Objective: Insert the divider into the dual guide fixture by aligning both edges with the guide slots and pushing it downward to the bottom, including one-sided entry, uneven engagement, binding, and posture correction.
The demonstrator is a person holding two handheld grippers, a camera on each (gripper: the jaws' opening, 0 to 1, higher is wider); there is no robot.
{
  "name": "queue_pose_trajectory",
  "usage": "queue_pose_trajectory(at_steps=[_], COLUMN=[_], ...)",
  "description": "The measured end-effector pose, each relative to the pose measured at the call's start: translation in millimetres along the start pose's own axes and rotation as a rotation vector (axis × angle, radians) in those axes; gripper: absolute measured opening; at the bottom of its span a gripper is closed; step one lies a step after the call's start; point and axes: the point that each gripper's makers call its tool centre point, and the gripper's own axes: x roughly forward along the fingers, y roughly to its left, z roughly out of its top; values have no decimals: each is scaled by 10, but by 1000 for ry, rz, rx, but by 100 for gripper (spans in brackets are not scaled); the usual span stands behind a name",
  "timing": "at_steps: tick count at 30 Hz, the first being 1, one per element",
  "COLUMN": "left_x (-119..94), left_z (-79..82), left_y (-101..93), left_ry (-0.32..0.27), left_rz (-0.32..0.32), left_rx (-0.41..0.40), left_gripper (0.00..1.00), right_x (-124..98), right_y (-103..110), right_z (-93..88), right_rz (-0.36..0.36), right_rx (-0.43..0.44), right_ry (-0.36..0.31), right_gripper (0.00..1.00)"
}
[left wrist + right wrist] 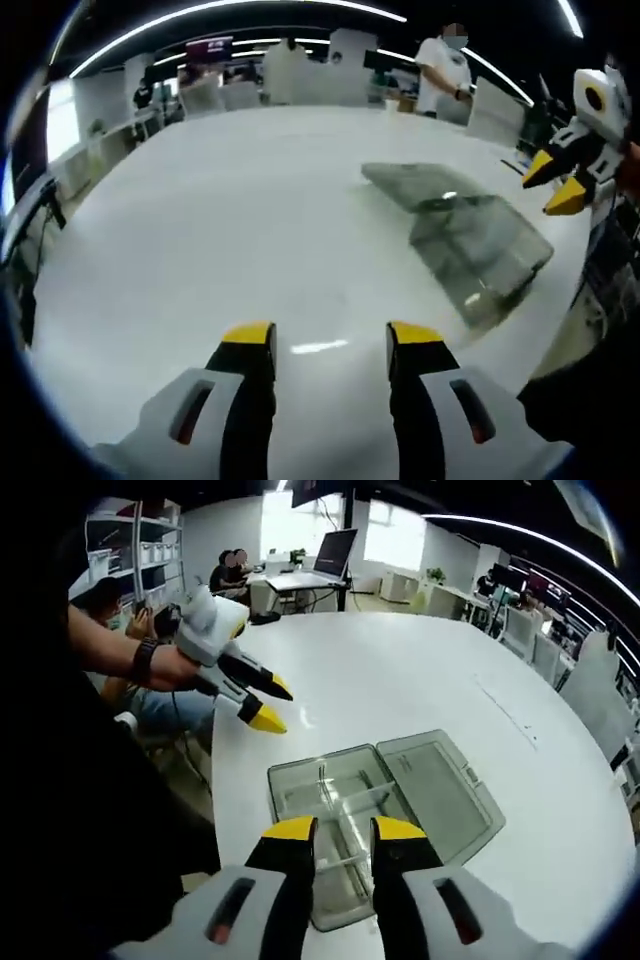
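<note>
1. Left tongs (330, 345): jaws apart, nothing between them, hovering over bare white surface (220, 230). In the right gripper view they (268, 704) sit at the left, off the surface edge, held in a hand (170, 665) with a dark wristband.
2. Fixture (345, 825): clear plastic box with hinged lid (435, 790) laid open to its right, near the surface edge. In the left gripper view the box (470, 245) lies to the right, well apart from the left tongs.
3. Divider (352, 802): a clear strip seems to cross the box interior; whether it is seated, tilted or only half in the slots, I cannot tell.
4. Right tongs (342, 832): jaws slightly apart, empty, just above the near part of the box.
5. Step, as judged: approach, before gripping or pushing the divider. Next move calls for the right tongs to descend onto the divider's top edge, level it, then press evenly so both edges run in the slots.
6. Surroundings: seated people, desks and a monitor (333, 550) far back. Nothing lies between tongs and box; the transparency makes edge alignment hard to judge.
</note>
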Motion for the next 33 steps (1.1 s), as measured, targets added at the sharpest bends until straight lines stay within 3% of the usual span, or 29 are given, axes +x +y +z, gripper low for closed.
queue_pose_trajectory(at_steps=[11,14,15,18,22,33], left_x=[50,43,69,78,100,150], left_z=[-123,-107,-96,-90,-73,-48], left_y=[19,36,23,65,68,34], left_ry=[95,121,114,136,176,369], left_rz=[54,65,65,72,67,-18], left_rx=[-7,82,38,32,40,144], left_gripper=[46,45,44,41,40,34], right_x=[-47,-47,-47,-52,-55,-21], right_y=[49,73,75,75,76,127], right_z=[-66,-94,-100,-107,-100,-146], right_rz=[-7,2,3,0,-8,9], right_rx=[27,33,30,30,33,29], right_ry=[-13,-3,2,3,-1,1], right_gripper=[14,14,14,14,14,14])
